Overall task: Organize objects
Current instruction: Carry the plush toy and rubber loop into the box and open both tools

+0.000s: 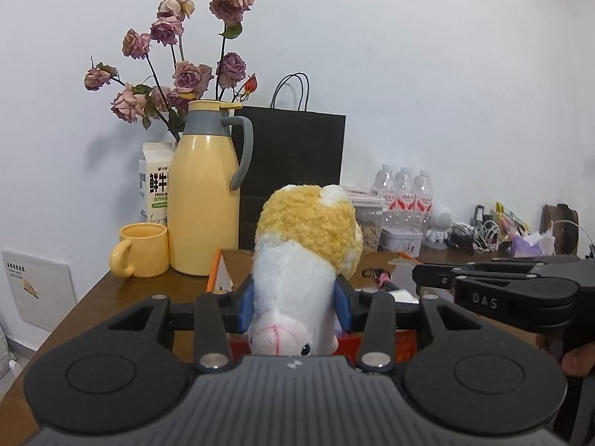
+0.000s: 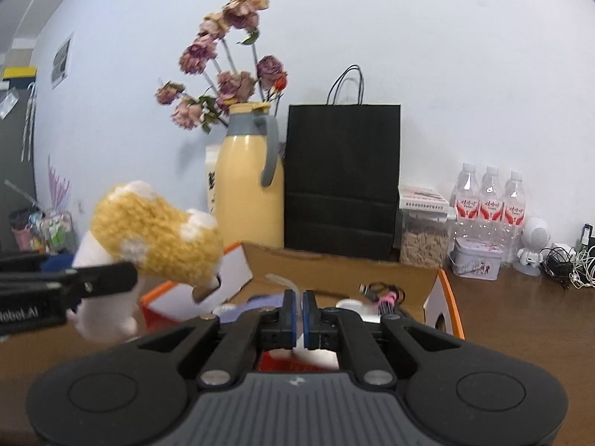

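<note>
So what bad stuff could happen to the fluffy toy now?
1. The left tool pinches only the soft middle of the toy, held in the air above the box. The plush could squish and slip out, perhaps landing on the table.
2. The right tool is shut over the box, close to the left one. The two could bump.
3. The mug and flask stand just beyond; a wide swing might knock them.

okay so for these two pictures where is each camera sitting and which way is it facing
Left wrist: on the left claw, facing the wall; it grips the plush toy; a hand shows at right.
Right wrist: on the right claw, closed over the open cardboard box.
Shared: yellow thermos, black paper bag, plush toy.
</note>
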The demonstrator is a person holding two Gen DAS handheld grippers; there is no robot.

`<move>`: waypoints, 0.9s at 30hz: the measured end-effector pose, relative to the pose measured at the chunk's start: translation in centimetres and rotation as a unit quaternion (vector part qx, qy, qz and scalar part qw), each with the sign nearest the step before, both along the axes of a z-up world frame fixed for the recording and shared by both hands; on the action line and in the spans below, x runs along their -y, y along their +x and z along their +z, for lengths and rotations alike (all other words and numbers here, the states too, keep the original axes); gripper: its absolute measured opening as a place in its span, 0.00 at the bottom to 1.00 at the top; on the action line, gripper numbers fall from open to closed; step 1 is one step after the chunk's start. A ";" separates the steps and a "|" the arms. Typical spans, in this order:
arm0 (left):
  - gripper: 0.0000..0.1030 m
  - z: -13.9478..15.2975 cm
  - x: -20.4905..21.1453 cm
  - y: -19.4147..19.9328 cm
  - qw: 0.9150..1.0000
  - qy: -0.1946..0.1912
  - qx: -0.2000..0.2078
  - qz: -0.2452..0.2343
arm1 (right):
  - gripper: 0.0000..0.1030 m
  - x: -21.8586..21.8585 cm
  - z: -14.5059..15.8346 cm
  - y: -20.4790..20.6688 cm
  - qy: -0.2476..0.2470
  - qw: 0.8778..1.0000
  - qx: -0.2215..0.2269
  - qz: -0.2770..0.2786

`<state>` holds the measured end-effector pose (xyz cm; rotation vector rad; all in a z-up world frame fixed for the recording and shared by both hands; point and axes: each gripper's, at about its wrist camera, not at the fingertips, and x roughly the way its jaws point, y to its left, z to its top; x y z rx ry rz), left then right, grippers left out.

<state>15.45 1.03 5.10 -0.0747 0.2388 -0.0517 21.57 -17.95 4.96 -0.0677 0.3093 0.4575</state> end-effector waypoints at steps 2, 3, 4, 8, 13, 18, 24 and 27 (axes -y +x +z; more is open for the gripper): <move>0.41 0.2 0.3 1.0 1.000 -0.002 0.004 0.005 | 0.03 -0.1 0.2 1.1 0.014 1.000 -0.002 -0.002; 0.41 0.2 0.4 1.6 1.000 -0.003 0.005 0.006 | 0.03 -0.1 0.2 1.6 0.018 1.000 -0.004 -0.003; 0.41 0.3 0.6 2.3 1.000 -0.005 0.005 0.007 | 0.03 -0.3 0.2 2.2 0.021 1.000 -0.004 -0.004; 0.41 0.4 1.0 4.9 1.000 -0.012 0.003 0.017 | 0.03 -0.9 0.1 4.5 0.029 1.000 -0.008 -0.009; 0.41 -0.1 1.0 8.4 0.999 -0.016 -0.008 0.030 | 0.03 -1.8 -0.3 7.4 0.033 0.999 -0.011 -0.016; 0.41 -1.6 0.5 11.0 0.999 -0.012 -0.028 0.038 | 0.03 -1.8 -1.9 9.8 0.039 0.998 -0.029 -0.027; 0.41 -3.3 0.7 11.8 0.998 -0.001 -0.044 0.037 | 0.03 -1.6 -3.7 11.0 0.029 0.997 -0.056 -0.035; 0.44 -3.3 0.8 11.6 0.998 -0.002 -0.043 0.035 | 0.03 -1.8 -3.8 10.6 0.023 0.998 -0.052 -0.034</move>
